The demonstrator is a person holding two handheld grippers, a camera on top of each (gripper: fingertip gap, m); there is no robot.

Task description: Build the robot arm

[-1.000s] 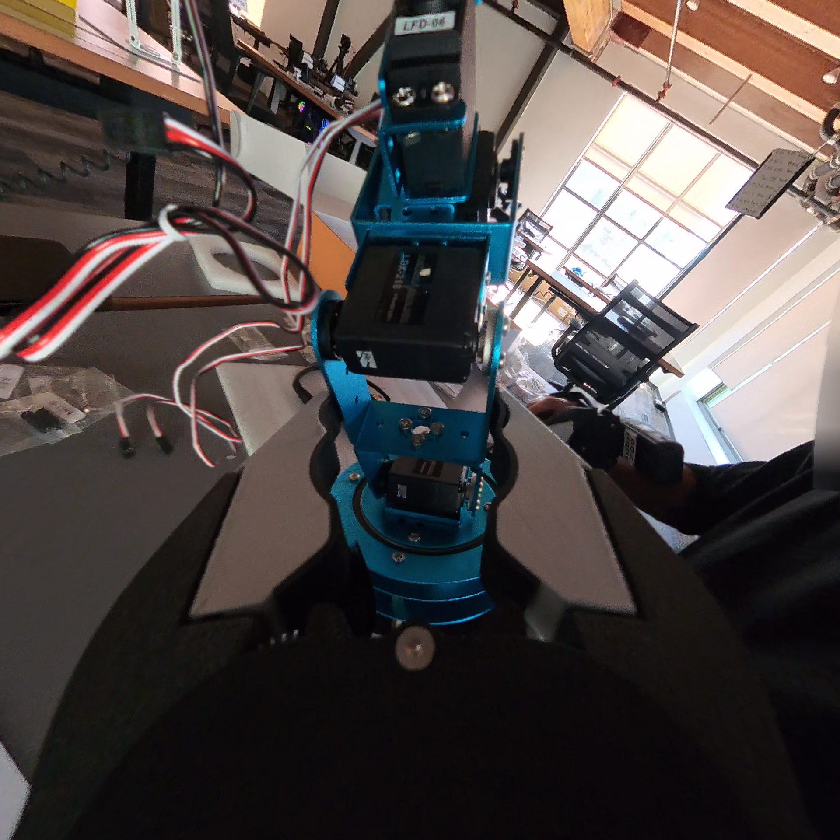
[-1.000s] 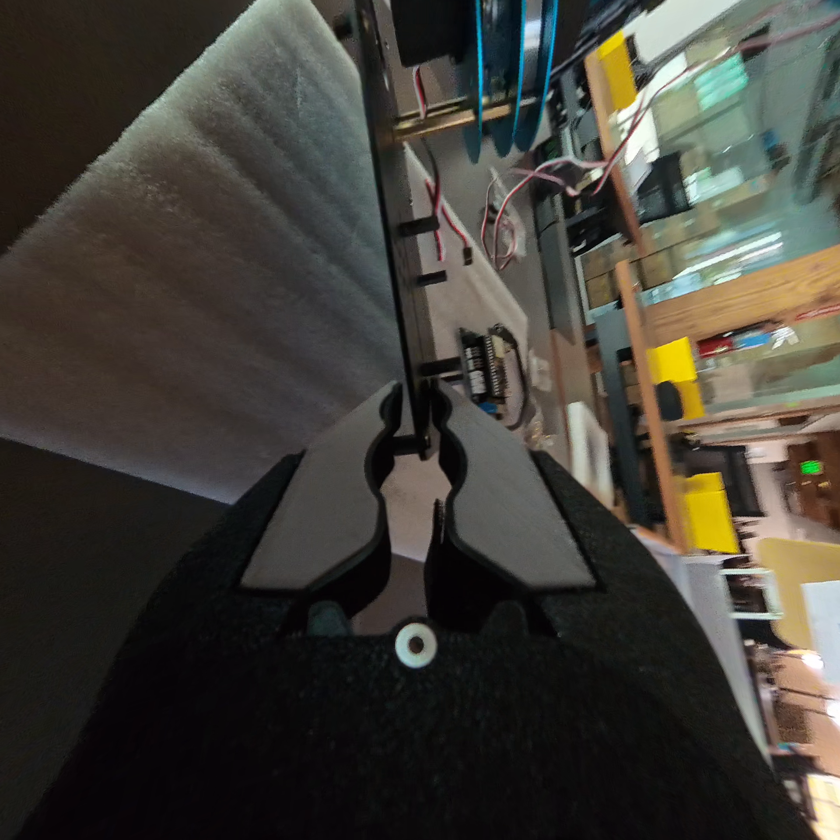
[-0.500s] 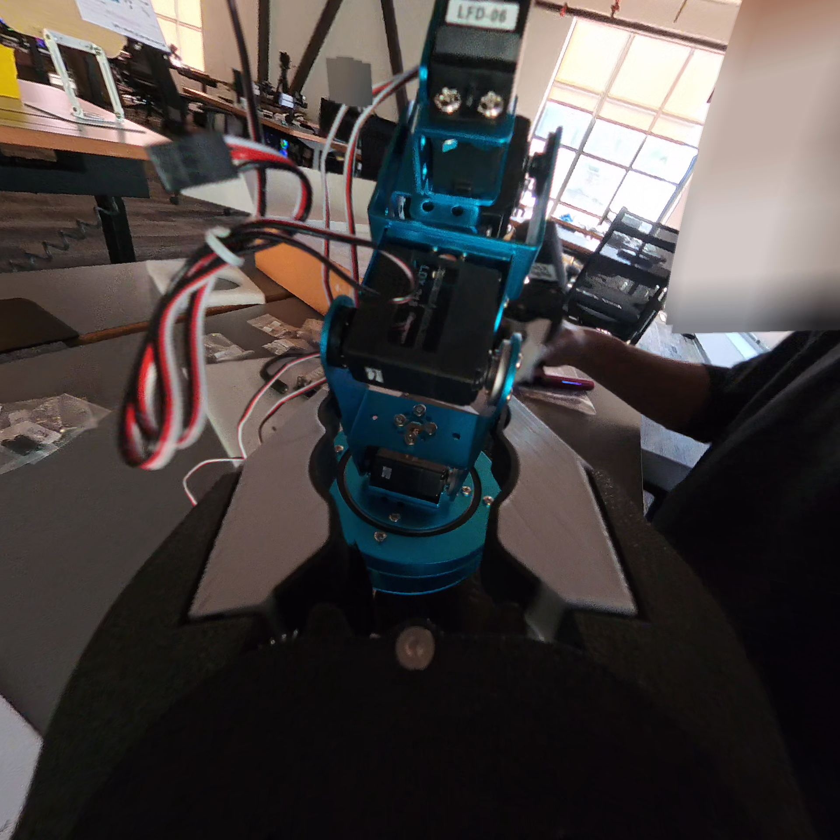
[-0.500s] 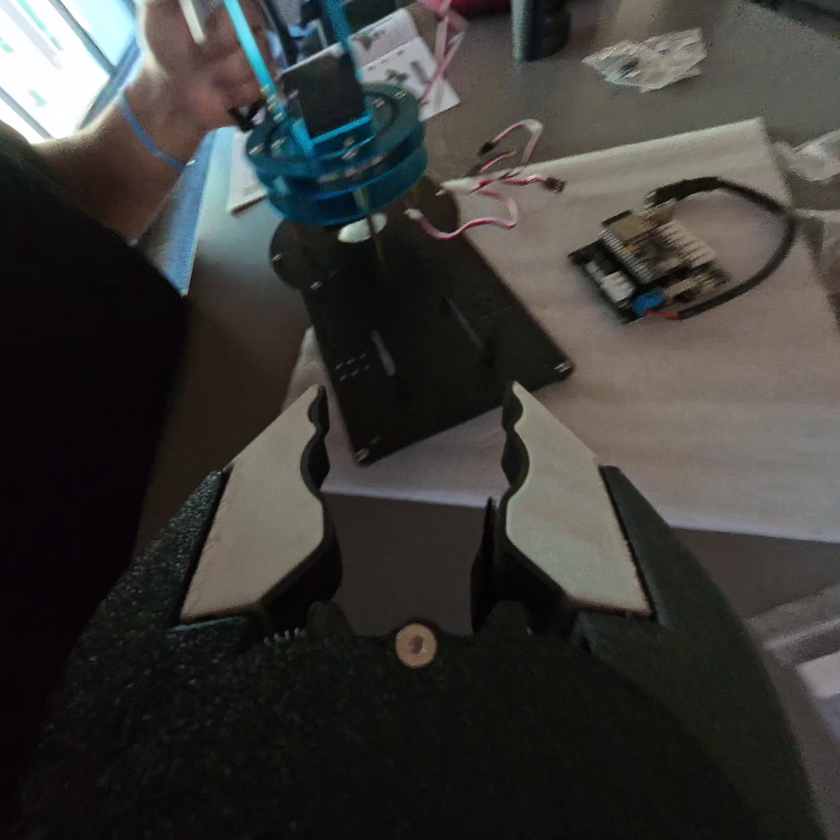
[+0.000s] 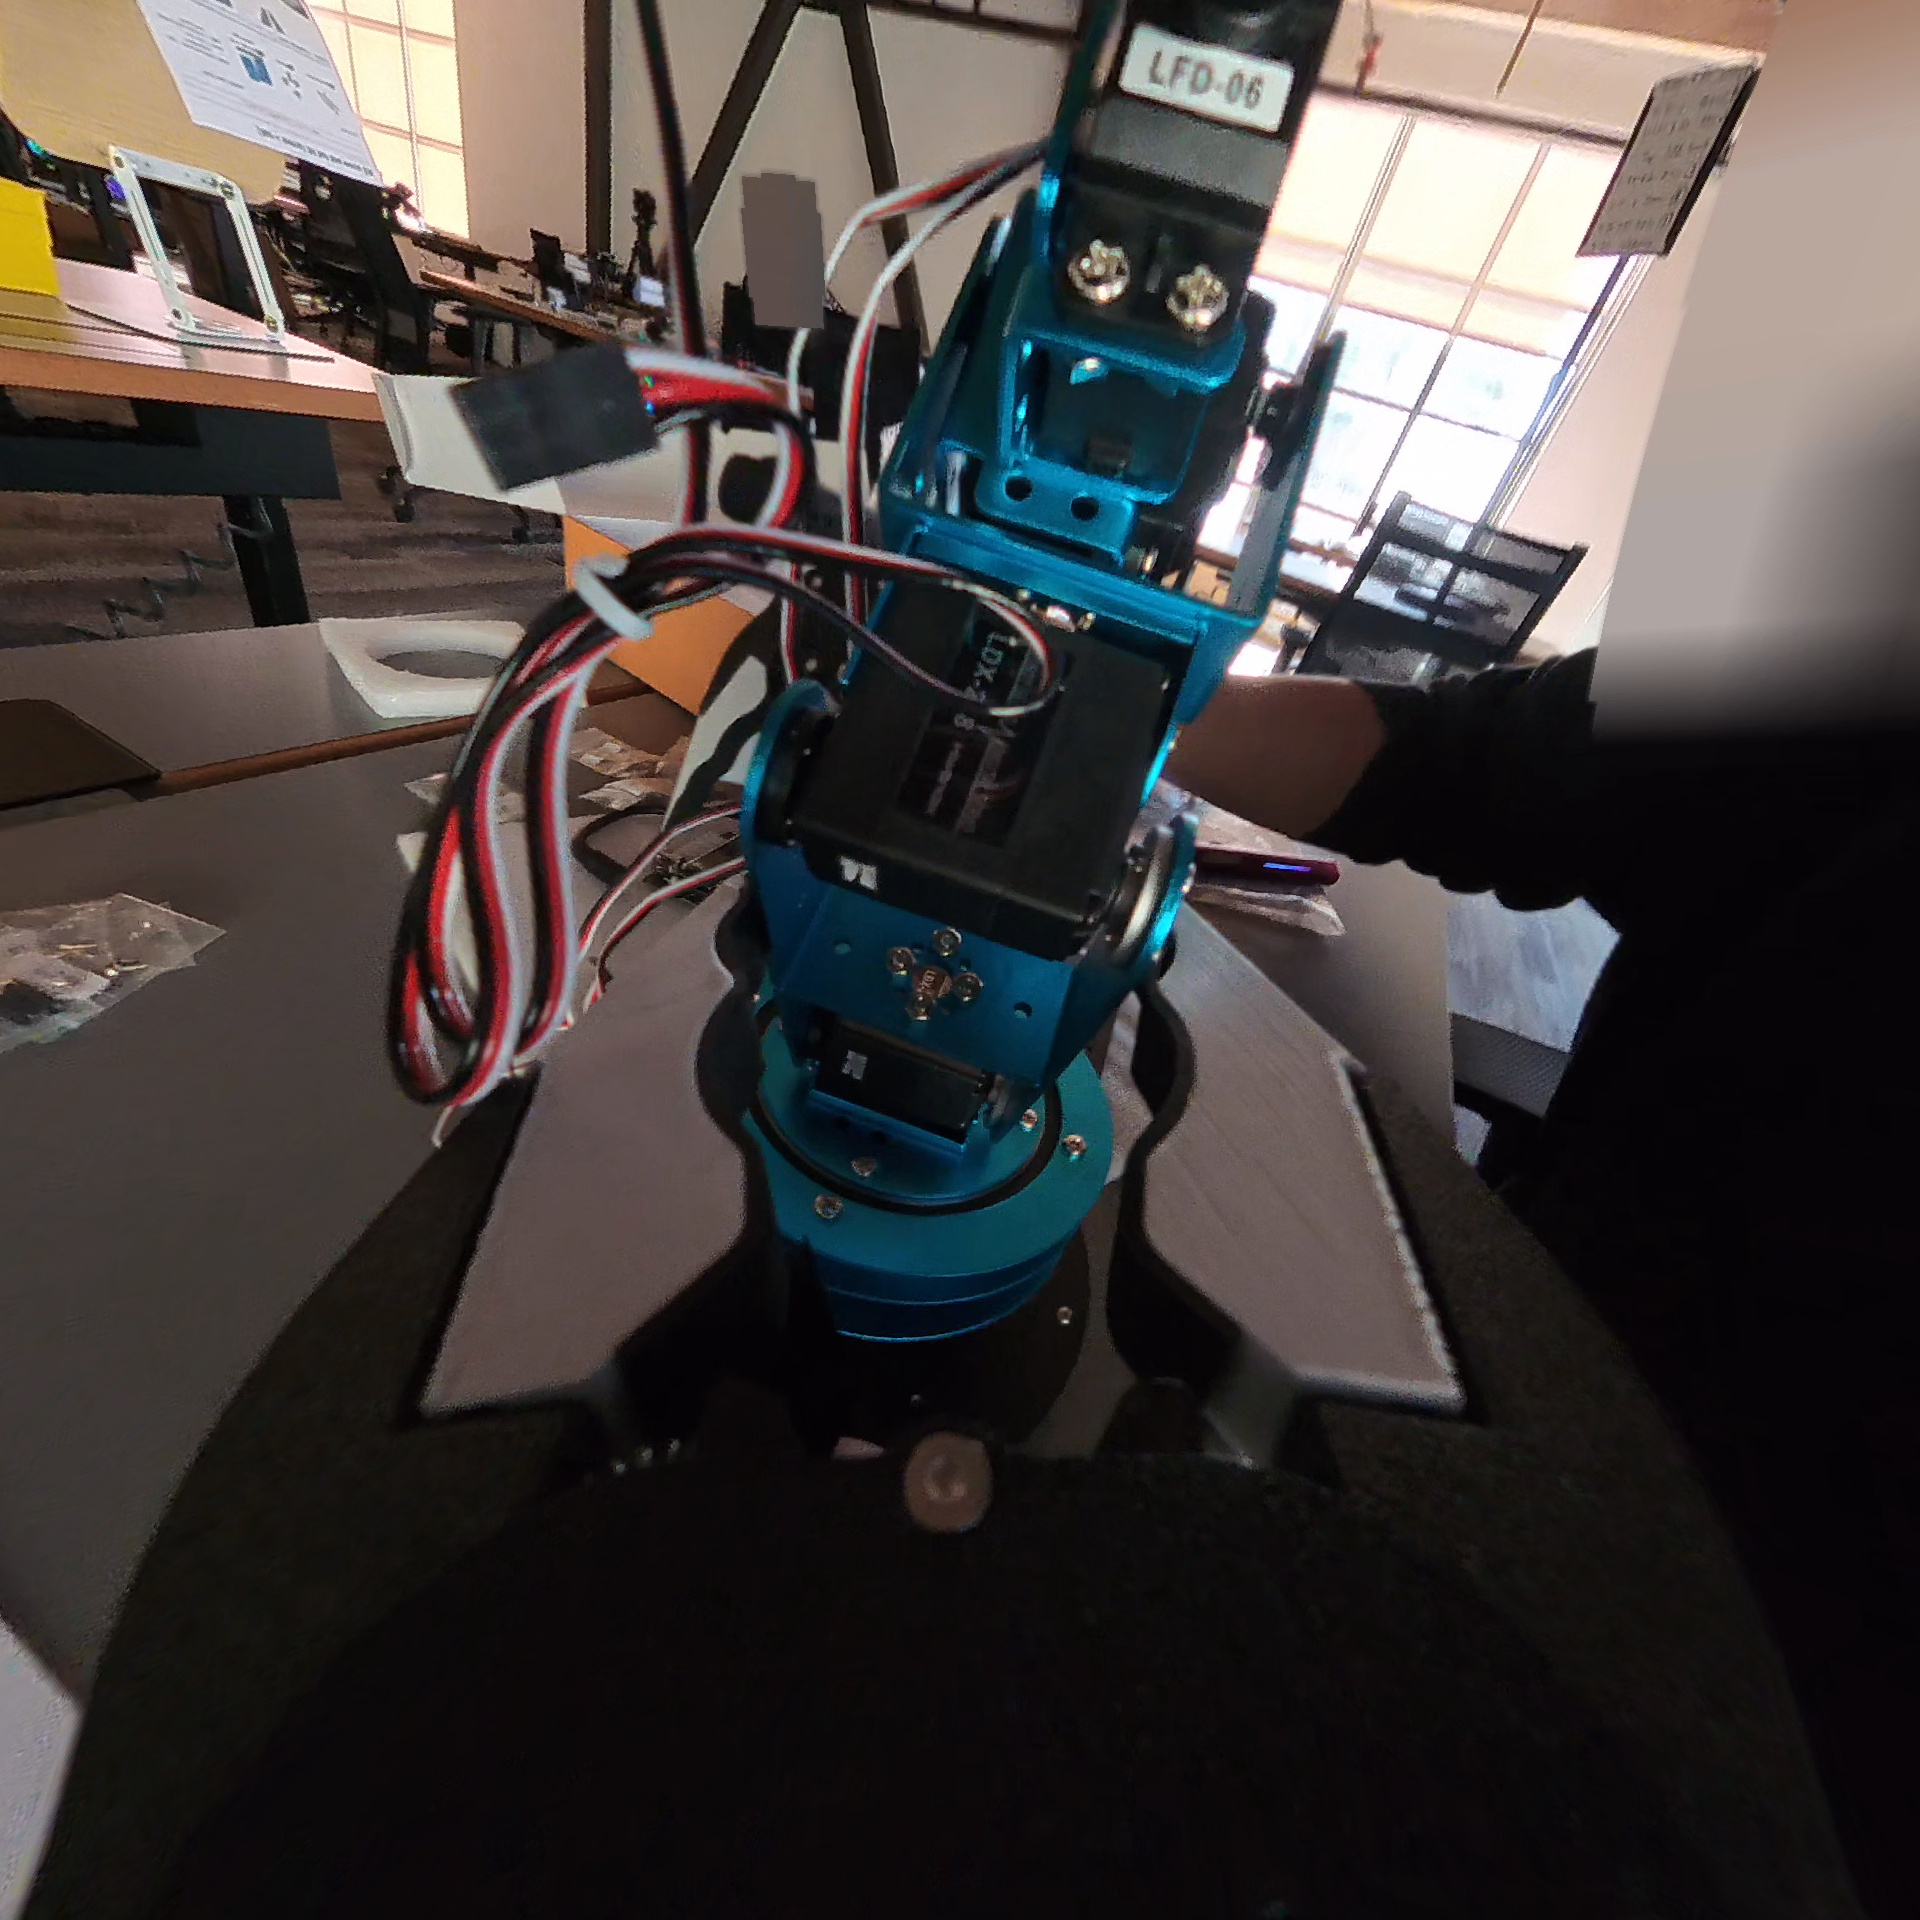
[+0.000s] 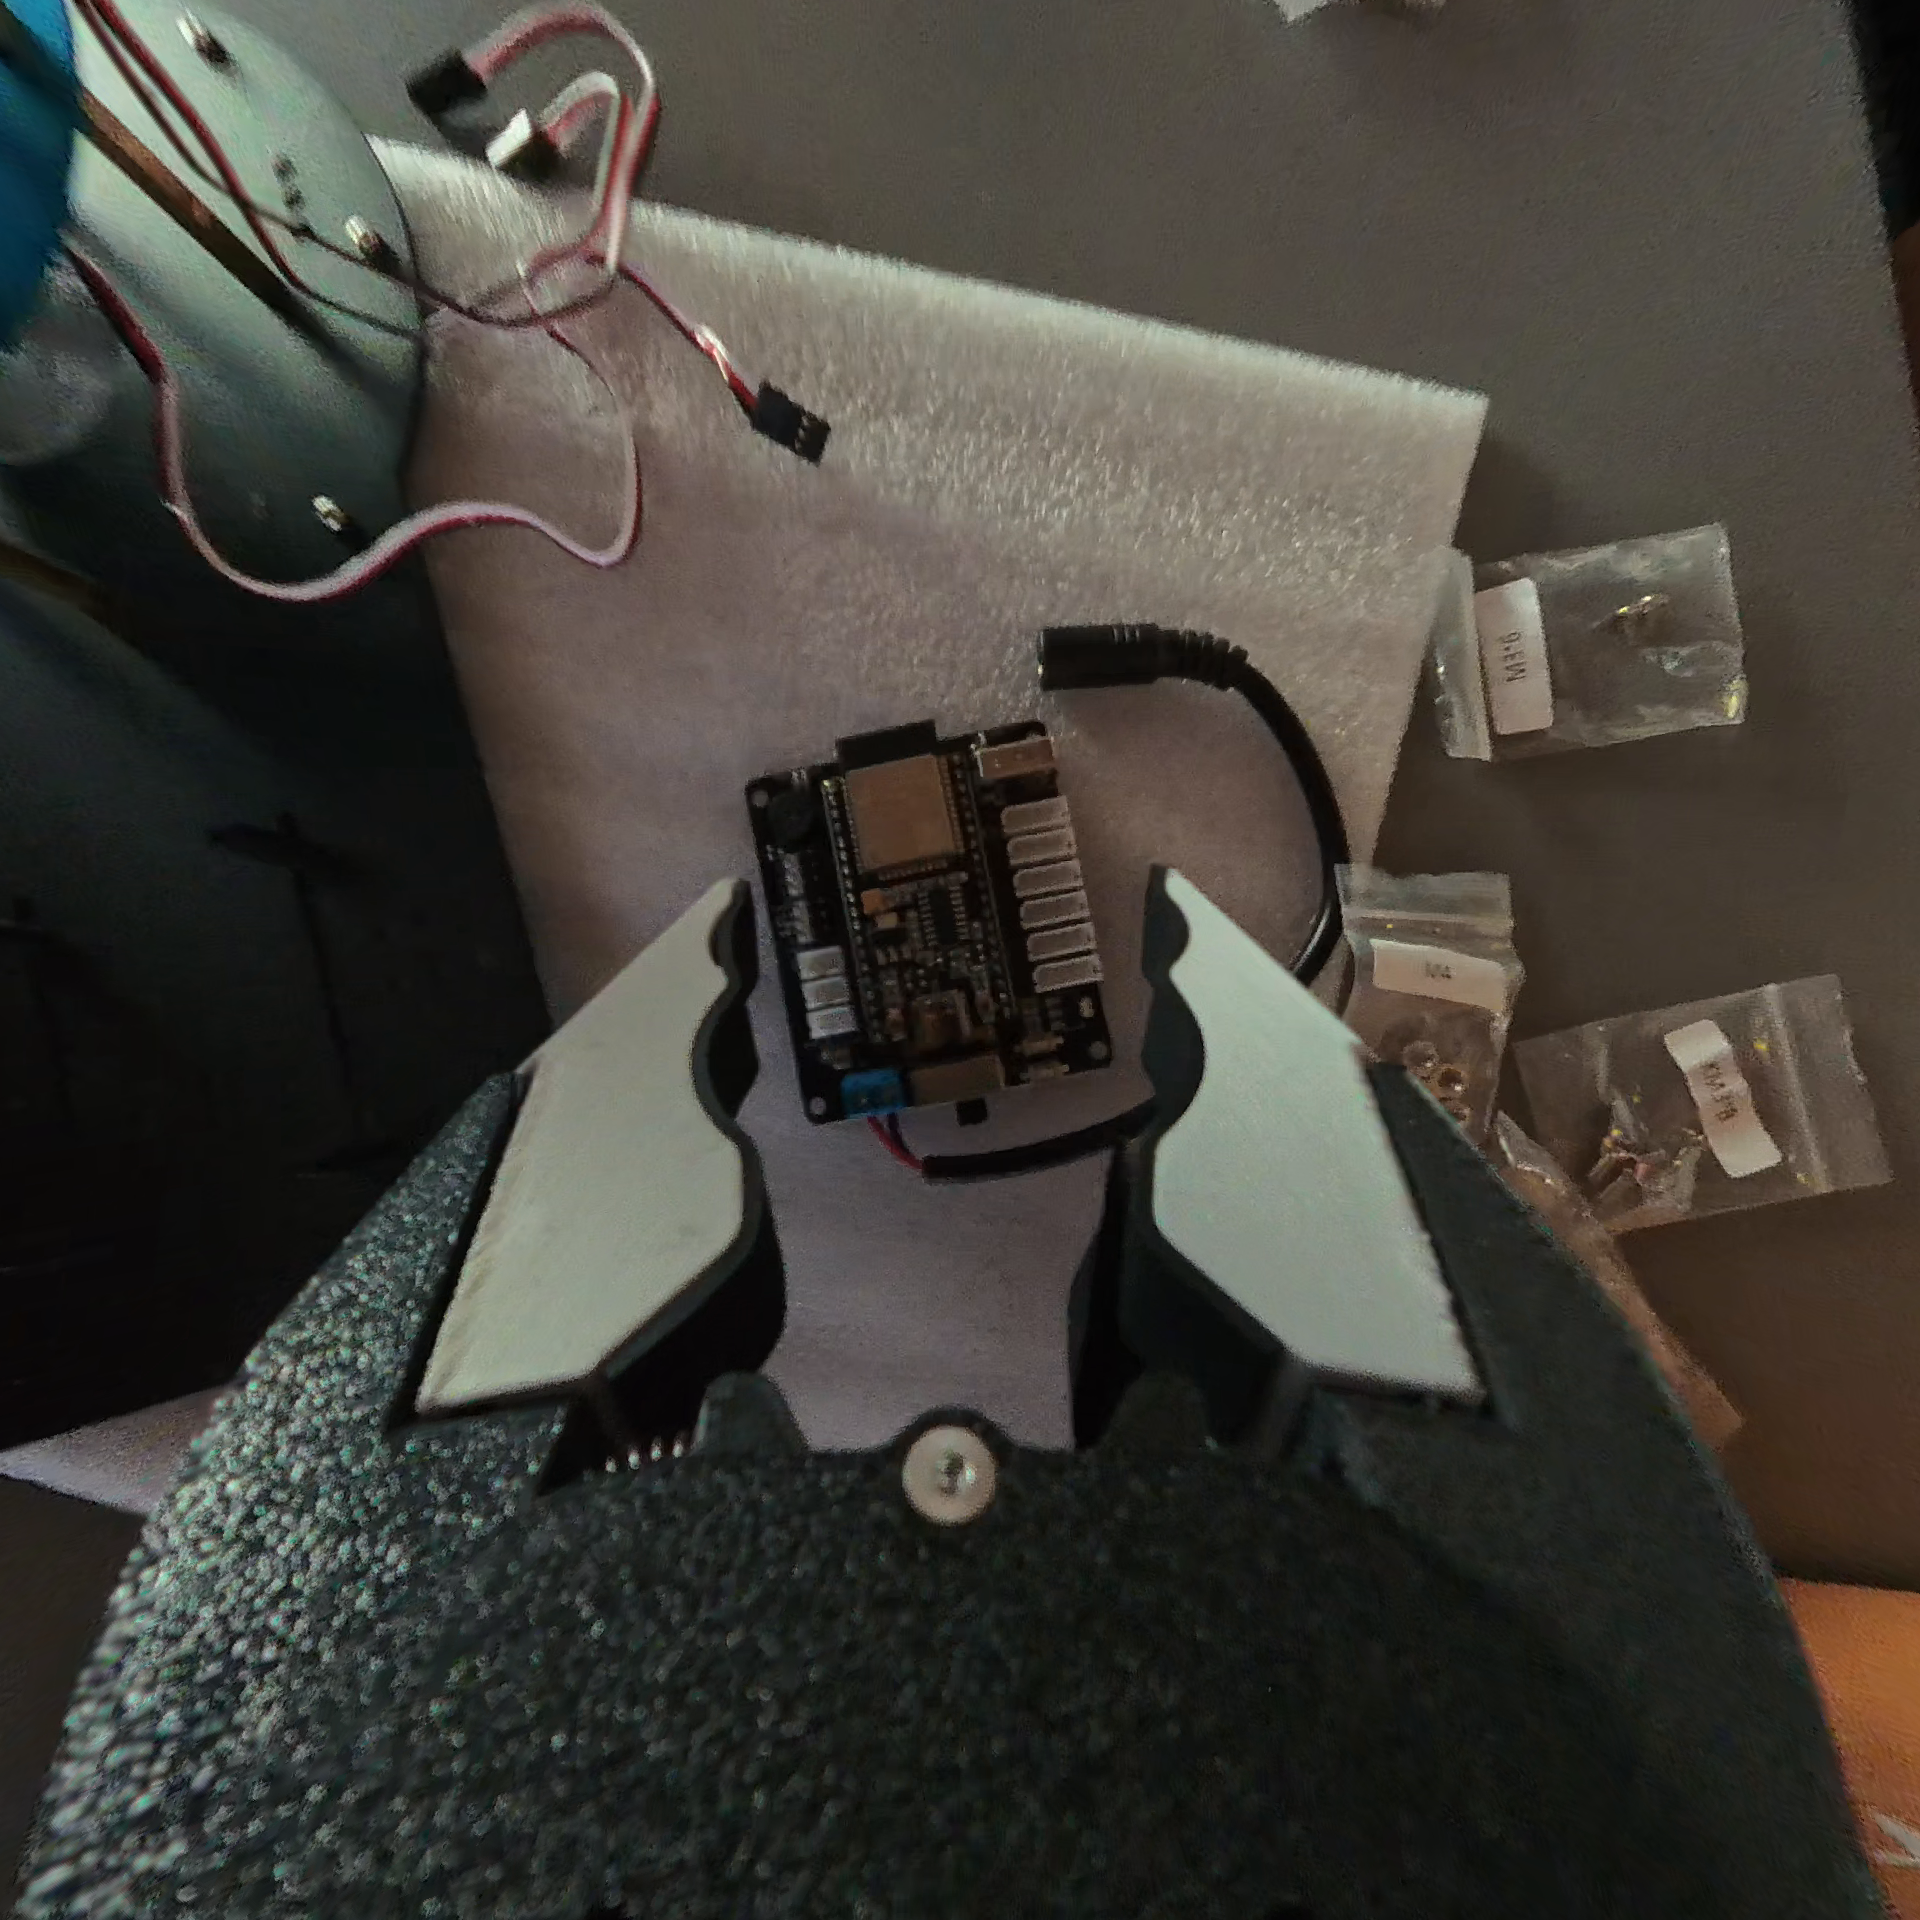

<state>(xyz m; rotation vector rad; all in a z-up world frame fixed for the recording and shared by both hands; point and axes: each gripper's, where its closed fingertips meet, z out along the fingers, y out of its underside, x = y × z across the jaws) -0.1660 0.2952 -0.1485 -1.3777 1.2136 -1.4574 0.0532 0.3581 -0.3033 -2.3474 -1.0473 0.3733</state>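
My left gripper point(image 5: 948, 971) is shut on the round base of a small blue robot arm point(image 5: 925, 1195). The arm stands up between the fingers with black servos point(image 5: 977, 769) and a loose bundle of red, white and black wires point(image 5: 488, 883). My right gripper point(image 6: 948, 891) is open and empty. It hovers over a black circuit board point(image 6: 925, 914) that lies on a white foam sheet point(image 6: 1039, 468). A black cable with a barrel plug point(image 6: 1143, 665) curves from the board. The arm's black base plate point(image 6: 260, 364) shows at the upper left, with servo wire connectors point(image 6: 790, 421) on the foam.
Small plastic bags of screws point(image 6: 1590, 644) point(image 6: 1704, 1101) lie on the grey table right of the foam. Another parts bag point(image 5: 83, 956) lies at the left. A person's dark sleeve point(image 5: 1455, 769) reaches in behind the blue arm. Desks and windows stand beyond. About 30 centimeters separates my left fingertips from my right.
My right gripper let go of the black base plate's edge, opened, and swung over to the circuit board. My left gripper stays shut on the blue arm, which has tilted right.
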